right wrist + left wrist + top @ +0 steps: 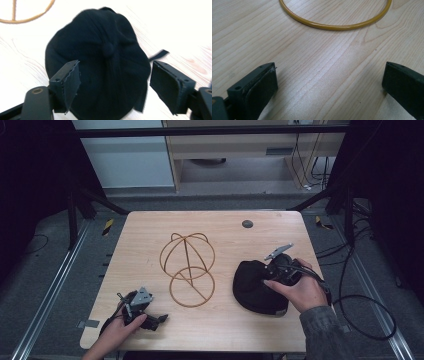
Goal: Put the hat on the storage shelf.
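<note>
In the high view, a black cap (255, 287) lies on the right of the counter (150, 230), beside a wire hat stand (188, 269). The right gripper (272, 272) hovers over the cap; the left gripper (157, 320) rests near the front edge.

In the left gripper view, its jaws stand spread over bare wood, near the stand's ring (334, 25).

In the right gripper view, the jaws are spread above the cap (100, 62), pinching nothing.

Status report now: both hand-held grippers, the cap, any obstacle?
Left hand-held gripper open, resting on table. Right hand-held gripper open over black cap, not gripping. Wire hat stand beside the cap, path clear.
</note>
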### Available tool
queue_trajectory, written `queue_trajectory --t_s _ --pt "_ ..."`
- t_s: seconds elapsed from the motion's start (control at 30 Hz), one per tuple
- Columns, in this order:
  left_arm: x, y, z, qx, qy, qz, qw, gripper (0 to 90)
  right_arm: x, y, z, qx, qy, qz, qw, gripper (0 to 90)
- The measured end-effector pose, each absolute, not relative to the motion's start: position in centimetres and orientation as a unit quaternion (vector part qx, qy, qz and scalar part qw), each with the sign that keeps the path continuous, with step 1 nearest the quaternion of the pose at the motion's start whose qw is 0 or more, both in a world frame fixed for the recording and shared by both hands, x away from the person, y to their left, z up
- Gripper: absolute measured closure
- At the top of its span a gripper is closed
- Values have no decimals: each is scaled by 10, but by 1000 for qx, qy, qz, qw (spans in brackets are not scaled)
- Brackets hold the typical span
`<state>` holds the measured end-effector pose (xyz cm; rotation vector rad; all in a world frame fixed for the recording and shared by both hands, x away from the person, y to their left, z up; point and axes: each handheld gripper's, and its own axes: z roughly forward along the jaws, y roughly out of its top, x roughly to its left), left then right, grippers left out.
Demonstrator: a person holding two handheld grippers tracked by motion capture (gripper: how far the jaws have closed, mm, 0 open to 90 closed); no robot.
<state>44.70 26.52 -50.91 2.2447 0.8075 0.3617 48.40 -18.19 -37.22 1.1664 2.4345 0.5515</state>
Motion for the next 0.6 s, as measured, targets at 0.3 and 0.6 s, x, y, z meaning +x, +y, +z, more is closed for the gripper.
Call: queue_trajectory --t_s 0.3,0.6 --pt "447 265 -509 869 313 140 356 0 513 -172 -388 416 876 179 166 307" --pt "447 265 -509 869 313 140 356 0 522 -172 -399 417 881 165 151 516"
